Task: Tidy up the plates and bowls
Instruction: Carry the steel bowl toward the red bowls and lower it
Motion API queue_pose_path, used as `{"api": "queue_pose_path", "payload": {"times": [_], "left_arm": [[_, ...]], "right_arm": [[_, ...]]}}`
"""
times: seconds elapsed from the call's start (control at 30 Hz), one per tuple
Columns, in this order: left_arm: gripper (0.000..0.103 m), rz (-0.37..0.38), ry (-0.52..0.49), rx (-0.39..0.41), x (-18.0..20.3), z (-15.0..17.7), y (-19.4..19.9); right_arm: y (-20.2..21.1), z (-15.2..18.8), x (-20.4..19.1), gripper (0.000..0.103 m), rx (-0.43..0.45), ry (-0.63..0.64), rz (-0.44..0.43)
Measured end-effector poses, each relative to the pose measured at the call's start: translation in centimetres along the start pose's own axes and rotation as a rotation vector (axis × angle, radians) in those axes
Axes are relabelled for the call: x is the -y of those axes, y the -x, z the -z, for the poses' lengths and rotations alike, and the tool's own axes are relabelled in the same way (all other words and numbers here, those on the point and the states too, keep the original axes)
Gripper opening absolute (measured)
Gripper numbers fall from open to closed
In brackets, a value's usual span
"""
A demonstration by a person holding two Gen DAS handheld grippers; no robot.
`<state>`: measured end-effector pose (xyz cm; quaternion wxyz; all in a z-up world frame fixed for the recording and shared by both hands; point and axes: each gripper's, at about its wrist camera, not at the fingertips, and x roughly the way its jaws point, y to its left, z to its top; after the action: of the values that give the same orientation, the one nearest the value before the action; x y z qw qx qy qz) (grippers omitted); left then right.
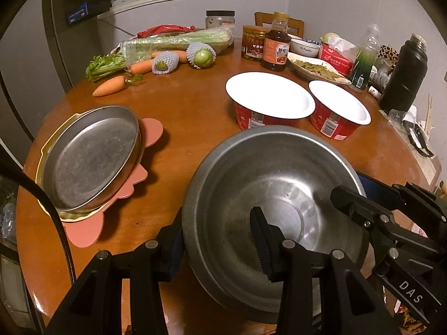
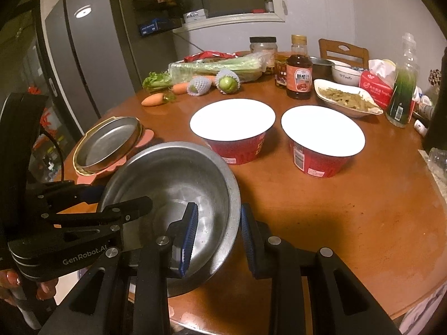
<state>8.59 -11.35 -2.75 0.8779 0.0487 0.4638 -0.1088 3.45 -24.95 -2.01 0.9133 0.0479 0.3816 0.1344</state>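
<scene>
Steel bowl (image 1: 268,195) sits pinched at its rim by both grippers, left (image 1: 220,240) and right (image 2: 219,233); red bowls (image 2: 233,128) and pan (image 1: 89,156) remain unstacked.

- A home kitchen or dining corner, centred on a round wooden table (image 2: 349,209).
- Behind the table stands a tall grey refrigerator (image 2: 81,64).
- On the table's far side lie celery (image 1: 178,42), carrots (image 1: 109,86), a sauce bottle (image 2: 299,68) and a tissue box (image 2: 375,85).
- A wooden chair (image 2: 343,48) stands beyond the table.

We see both wrist views close over near table (image 1: 195,106) edge, facing across; shared: steel bowl (image 1: 268,195) at frame bottom, red bowls mid-frame.
</scene>
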Motion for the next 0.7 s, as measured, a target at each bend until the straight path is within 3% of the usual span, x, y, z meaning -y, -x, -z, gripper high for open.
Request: {"api": "queue_pose_path", "payload": {"times": [0.7], "left_arm": [[0.045,0.033,-0.001,0.026,-0.2,-0.4,-1.0]], "right_arm": [[-1.3,0.0,0.7,0.034,-0.005,-0.044,-0.006]]}}
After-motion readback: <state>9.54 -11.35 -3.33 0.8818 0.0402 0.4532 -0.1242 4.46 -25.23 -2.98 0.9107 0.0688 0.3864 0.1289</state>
